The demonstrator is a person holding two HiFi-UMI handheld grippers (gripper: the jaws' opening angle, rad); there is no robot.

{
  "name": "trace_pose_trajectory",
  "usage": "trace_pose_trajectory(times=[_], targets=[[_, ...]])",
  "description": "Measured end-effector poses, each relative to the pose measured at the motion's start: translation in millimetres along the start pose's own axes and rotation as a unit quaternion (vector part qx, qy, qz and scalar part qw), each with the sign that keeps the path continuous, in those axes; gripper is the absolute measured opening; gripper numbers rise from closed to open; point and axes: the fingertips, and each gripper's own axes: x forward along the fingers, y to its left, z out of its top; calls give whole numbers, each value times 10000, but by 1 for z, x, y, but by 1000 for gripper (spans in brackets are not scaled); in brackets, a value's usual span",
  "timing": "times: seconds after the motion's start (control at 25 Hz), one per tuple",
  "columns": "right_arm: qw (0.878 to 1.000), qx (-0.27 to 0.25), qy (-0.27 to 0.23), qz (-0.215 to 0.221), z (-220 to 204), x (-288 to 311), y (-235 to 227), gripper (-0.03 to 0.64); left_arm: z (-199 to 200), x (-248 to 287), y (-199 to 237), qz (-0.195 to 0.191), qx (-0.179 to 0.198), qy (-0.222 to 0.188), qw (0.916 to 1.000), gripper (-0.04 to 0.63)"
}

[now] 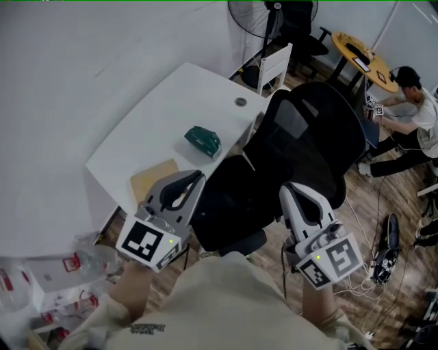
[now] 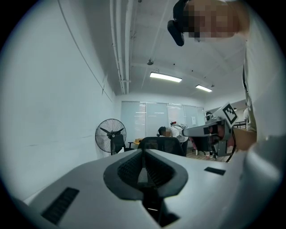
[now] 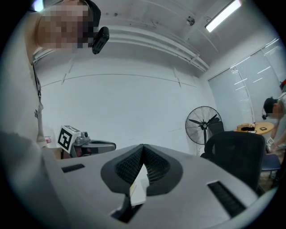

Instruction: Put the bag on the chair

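A small dark green bag [image 1: 202,140] lies on the white table [image 1: 157,116], near its right edge. To its right stands a black mesh office chair [image 1: 301,147], seat toward me and nothing on it. My left gripper [image 1: 197,176] is shut and empty, held up over the table's near corner, short of the bag. My right gripper [image 1: 289,186] is also shut and empty, in front of the chair's seat. In the left gripper view the left gripper [image 2: 144,151] points over the chair back [image 2: 161,144]. The right gripper [image 3: 143,146] has the chair [image 3: 237,152] at its right.
A tan sheet [image 1: 154,179] lies on the table by my left gripper. Clear bottles and boxes [image 1: 68,266] sit at lower left. A fan [image 1: 263,17], a white chair [image 1: 274,65], a round wooden table [image 1: 363,58] and a seated person [image 1: 410,116] are behind. Cables [image 1: 383,263] cross the floor.
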Motion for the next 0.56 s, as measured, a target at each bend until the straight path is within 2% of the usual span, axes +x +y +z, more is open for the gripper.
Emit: trace_pose_trajectory(times=[0.56], targets=[[9996, -221, 159, 102, -4, 1, 18, 21, 0, -15, 0, 168, 18, 84, 9998, 35]])
